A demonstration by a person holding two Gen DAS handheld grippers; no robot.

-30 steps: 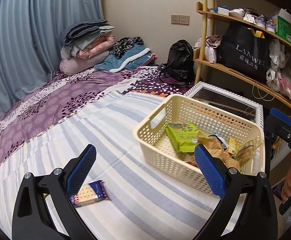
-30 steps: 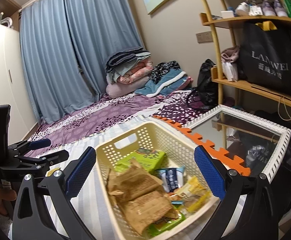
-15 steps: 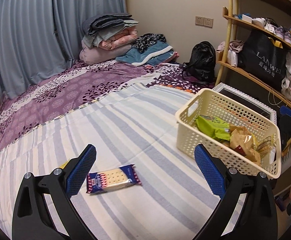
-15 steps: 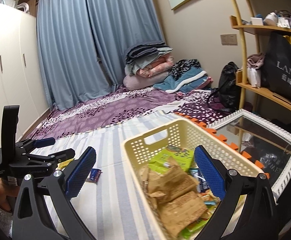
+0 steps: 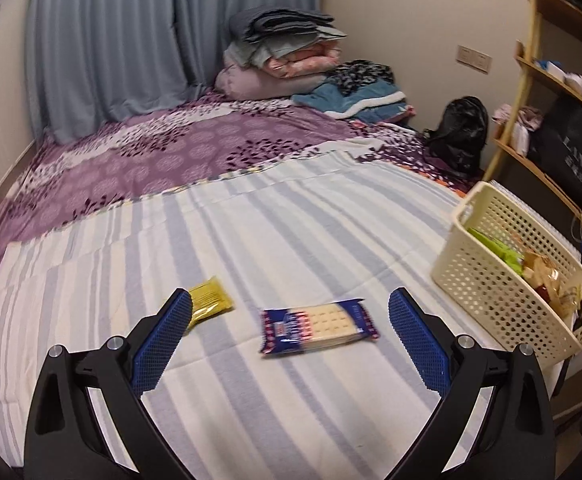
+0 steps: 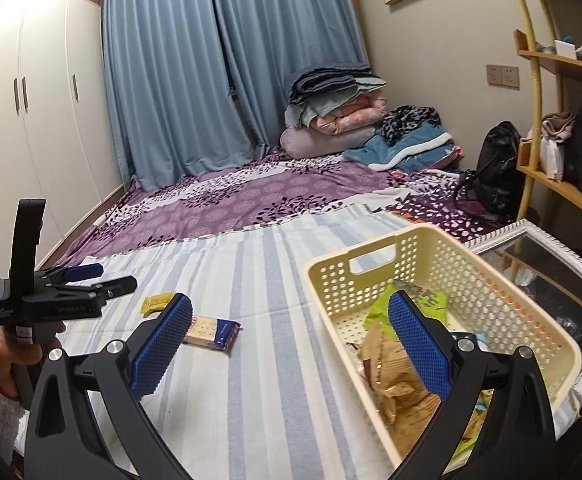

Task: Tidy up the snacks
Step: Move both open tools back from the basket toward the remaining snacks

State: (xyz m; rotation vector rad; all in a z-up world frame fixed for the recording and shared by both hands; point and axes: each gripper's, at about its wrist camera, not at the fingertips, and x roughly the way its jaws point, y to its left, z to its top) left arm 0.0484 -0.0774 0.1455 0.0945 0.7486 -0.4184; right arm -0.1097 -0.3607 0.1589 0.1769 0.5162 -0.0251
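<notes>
A blue cracker packet (image 5: 318,326) lies flat on the striped bed sheet (image 5: 291,240), between and just beyond my open, empty left gripper (image 5: 289,320). A yellow snack packet (image 5: 208,298) lies by the left finger (image 5: 163,340). The cream perforated basket (image 5: 487,280) holds several snacks at the right. In the right wrist view my right gripper (image 6: 289,320) is open and empty, hovering over the basket's (image 6: 491,292) near left corner, above brown packets (image 6: 395,380) and a green packet (image 6: 419,304). The cracker packet (image 6: 213,332), yellow packet (image 6: 156,303) and left gripper (image 6: 103,278) show at left.
A purple patterned blanket (image 5: 171,152) covers the far bed, with folded bedding (image 5: 287,48) stacked by the wall. A black backpack (image 5: 461,132) and wooden shelves (image 5: 551,92) stand at right. A framed mirror (image 6: 551,276) lies beyond the basket. A white wardrobe (image 6: 31,120) is at left.
My left gripper has swung left away from the basket and now faces the cracker packet; the yellow packet has come into view. My right gripper has shifted left over the basket's near corner.
</notes>
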